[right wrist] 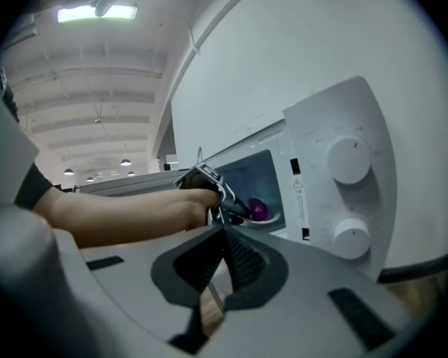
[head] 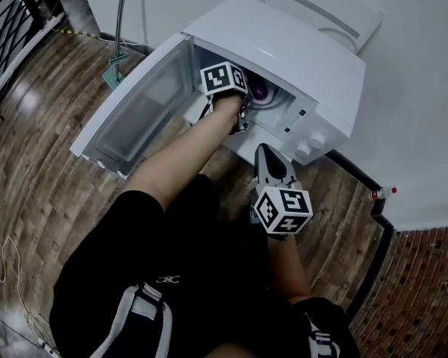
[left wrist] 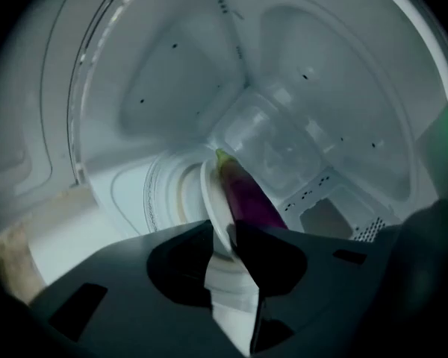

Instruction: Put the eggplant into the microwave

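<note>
The left tool [left wrist: 224, 239] reaches into the boxy white microwave [head: 284, 47], its jaws narrowly apart around the rim of a round white plate [left wrist: 211, 200]. The long purple eggplant [left wrist: 248, 198] lies on that plate inside the cavity. The right tool [right wrist: 225, 233] hangs outside, jaws together and empty.

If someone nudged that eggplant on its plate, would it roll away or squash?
It would probably roll: the eggplant is long and rounded and lies loose on a shallow plate. Its purple skin looks smooth, so it may be slippery to grip. It looks plump, so it is likely firm rather than floppy and should not squash easily.
</note>
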{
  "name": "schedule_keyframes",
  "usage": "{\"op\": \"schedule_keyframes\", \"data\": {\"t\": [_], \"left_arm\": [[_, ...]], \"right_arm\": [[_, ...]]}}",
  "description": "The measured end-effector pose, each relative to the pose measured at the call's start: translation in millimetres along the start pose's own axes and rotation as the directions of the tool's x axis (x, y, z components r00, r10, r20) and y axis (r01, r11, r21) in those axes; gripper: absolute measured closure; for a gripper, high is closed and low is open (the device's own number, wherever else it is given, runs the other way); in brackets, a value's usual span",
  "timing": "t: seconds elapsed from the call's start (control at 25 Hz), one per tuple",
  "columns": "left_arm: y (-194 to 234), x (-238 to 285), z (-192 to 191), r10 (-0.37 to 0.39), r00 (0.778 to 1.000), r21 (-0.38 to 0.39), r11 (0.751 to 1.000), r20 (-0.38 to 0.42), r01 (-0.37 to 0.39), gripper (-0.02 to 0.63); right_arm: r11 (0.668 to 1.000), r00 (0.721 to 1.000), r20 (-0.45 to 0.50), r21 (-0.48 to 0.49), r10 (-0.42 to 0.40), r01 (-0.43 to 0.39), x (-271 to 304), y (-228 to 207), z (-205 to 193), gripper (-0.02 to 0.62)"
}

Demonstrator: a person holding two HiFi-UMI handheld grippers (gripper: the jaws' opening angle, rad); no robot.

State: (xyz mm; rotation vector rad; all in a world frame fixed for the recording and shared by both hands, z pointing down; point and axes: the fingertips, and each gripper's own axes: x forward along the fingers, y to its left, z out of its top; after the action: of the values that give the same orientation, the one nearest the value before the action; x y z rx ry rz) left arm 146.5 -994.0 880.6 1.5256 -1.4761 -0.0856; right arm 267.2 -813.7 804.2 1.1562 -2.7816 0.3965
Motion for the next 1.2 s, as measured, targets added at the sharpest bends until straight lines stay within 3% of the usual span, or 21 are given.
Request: {"op": "schedule_keyframes", "data": {"t": [0.08,0.24,0.36,0.56,0.6,0.64,0.72,0.92,1.08,1.2], "left_arm": [[3.2,-2.1,1.9,0.06,0.998,0.15,0.987,0.036,-0.065,0.5],[9.2,-4.5,11.4,0.138,0.981,0.359,0.916,0.14,-0.18,0.456],[13.2,-8.1,21.9,0.157,0.961,0.425,0.871,0.23,-0.244,0.43],[14.4,-29.2,37.8,0.126,0.928,0.466,0.836,0.349,-0.289,0.432],[11.7,-36.5,38.6,0.105,0.924,0.486,0.825,0.367,-0.287,0.477],[8.2,-43.9,37.4,0.079,0.923,0.511,0.813,0.378,-0.279,0.589],[5.4,-57.0,28.5,0.027,0.924,0.554,0.793,0.381,-0.252,0.606],[17.1,-83.2,-0.3,-0.082,0.927,0.57,0.807,0.367,-0.154,0.606],[10.6,-110.2,-8.2,-0.116,0.918,0.603,0.783,0.38,-0.151,0.607],[-22.1,-151.9,0.8,-0.122,0.92,0.579,0.805,0.373,-0.128,0.607]], "right_arm": [[1.0,1.0,0.008,-0.005,0.011,-0.011,-0.8,3.8,1.0,0.581],[1.0,1.0,0.004,-0.007,0.018,-0.018,-1.9,6.0,-0.6,0.581],[1.0,1.0,0.0,-0.006,0.012,-0.012,-3.3,5.1,-3.5,0.581],[1.0,0.999,0.033,0.004,-0.017,0.017,-2.5,-0.9,-0.6,0.581],[1.0,0.999,0.044,0.008,-0.027,0.026,-1.3,-3.0,1.4,0.582],[0.999,0.998,0.054,0.011,-0.037,0.036,0.6,-5.1,3.2,0.582],[0.999,0.996,0.068,0.005,-0.052,0.051,6.2,-7.6,5.4,0.582],[0.996,0.993,0.108,-0.059,-0.055,0.062,42.2,-6.8,7.2,0.581],[0.997,0.986,0.16,-0.061,-0.04,0.05,62.4,0.4,25.0,0.581],[0.999,0.99,0.14,-0.041,-0.029,0.035,59.8,14.0,57.2,0.582]]}}
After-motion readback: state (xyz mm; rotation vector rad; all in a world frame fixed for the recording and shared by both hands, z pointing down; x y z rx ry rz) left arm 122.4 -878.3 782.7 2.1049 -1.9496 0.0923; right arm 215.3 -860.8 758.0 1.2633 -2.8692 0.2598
